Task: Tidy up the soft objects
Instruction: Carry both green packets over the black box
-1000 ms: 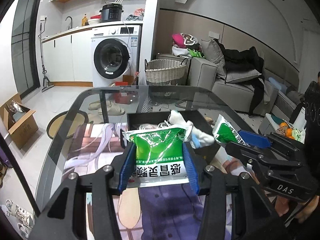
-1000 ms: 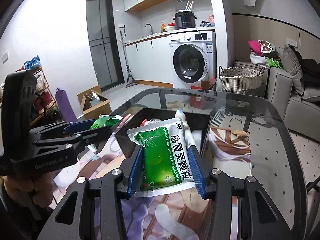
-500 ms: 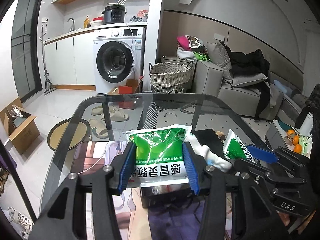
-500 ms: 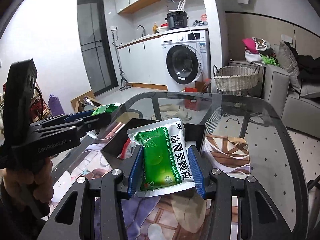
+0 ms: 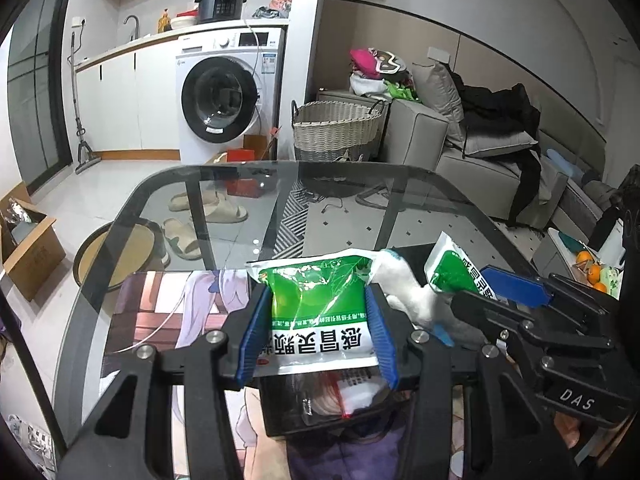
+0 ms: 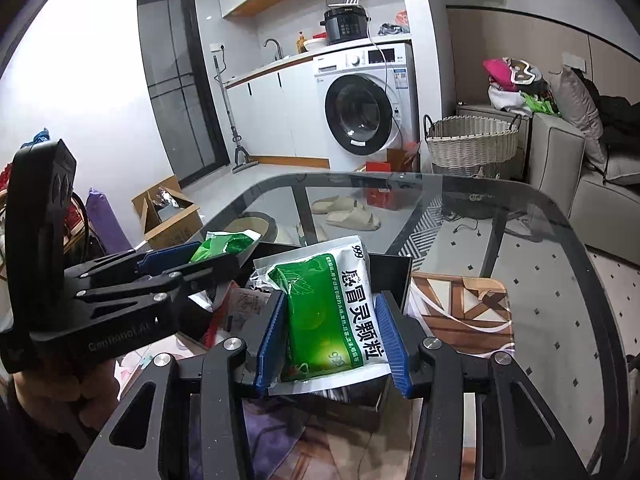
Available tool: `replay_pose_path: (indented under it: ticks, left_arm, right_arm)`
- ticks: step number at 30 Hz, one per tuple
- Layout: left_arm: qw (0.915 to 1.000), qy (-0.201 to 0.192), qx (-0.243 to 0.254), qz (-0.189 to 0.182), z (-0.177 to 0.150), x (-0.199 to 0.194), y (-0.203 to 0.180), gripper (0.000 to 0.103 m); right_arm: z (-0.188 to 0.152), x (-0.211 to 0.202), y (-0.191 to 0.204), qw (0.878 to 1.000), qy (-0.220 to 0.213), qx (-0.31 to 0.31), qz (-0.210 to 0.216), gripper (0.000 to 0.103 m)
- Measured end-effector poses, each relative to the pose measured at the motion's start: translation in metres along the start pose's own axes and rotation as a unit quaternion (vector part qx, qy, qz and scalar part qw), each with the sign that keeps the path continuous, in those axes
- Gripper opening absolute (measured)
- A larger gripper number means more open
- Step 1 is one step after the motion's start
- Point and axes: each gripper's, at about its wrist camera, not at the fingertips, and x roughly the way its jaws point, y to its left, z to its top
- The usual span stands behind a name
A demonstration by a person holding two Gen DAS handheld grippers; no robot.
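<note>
we see our left gripper (image 5: 316, 320) with its blue fingers (image 5: 252, 332) clamped on a green medicine sachet (image 5: 318, 308), held above the black box (image 5: 296, 420) on the glass table (image 5: 240, 200). at 3 o'clock in the left wrist view our right gripper (image 5: 508, 288) pinches a second green sachet (image 5: 452, 268), and a white soft toy (image 5: 404, 292) sits between the two. in the right wrist view that second sachet (image 6: 332, 312) fills the centre, squeezed between blue fingers (image 6: 272, 336) over the black box (image 6: 392, 268); the left gripper (image 6: 188, 258) shows at 9 o'clock. inside the box we make out white packets, too hidden to name. a printed mat (image 5: 160, 312) lies under the box. a wicker basket (image 5: 336, 128) stands on the floor at 12 o'clock.
</note>
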Motion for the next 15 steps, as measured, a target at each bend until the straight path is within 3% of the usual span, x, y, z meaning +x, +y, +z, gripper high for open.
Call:
replay_pose_path:
  ticks: [15]
  left_arm:
    - [0.9997, 0.011, 0.02, -0.002, -0.005, 0.015, -0.009, 0.046]
  right_arm:
    - [0.007, 0.039, -0.001, 1.0, 0.029, 0.001, 0.004, 0.046]
